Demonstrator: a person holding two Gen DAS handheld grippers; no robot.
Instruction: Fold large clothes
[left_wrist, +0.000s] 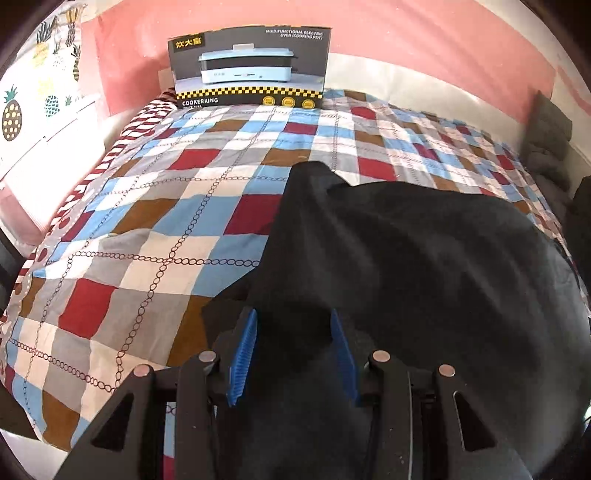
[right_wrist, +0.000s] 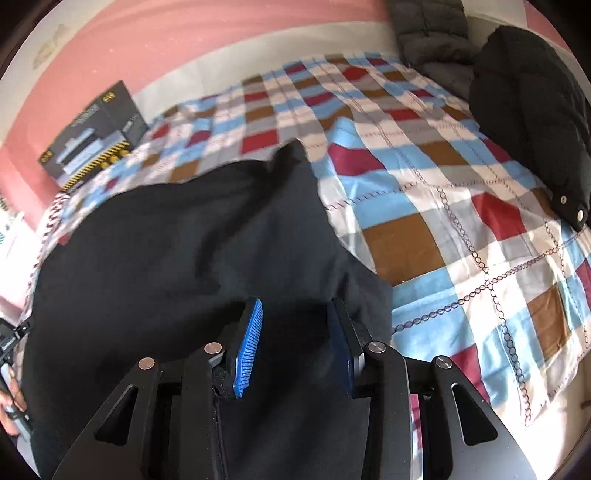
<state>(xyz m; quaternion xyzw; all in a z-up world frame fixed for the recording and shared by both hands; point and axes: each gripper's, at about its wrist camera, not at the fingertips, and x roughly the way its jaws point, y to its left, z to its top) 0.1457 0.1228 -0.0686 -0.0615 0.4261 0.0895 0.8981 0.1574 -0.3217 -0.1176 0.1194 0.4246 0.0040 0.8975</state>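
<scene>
A large black garment lies spread on the checked bedspread. It also shows in the right wrist view. My left gripper stands open over the garment's near left edge, with black cloth lying between its blue pads. My right gripper stands open over the garment's near right edge, with cloth between its blue pads. Neither gripper pinches the cloth.
A Cookerking cardboard box stands at the far edge of the bed against the pink wall. A dark puffer jacket and a grey padded garment lie at the bed's far right. A hand shows at the left edge.
</scene>
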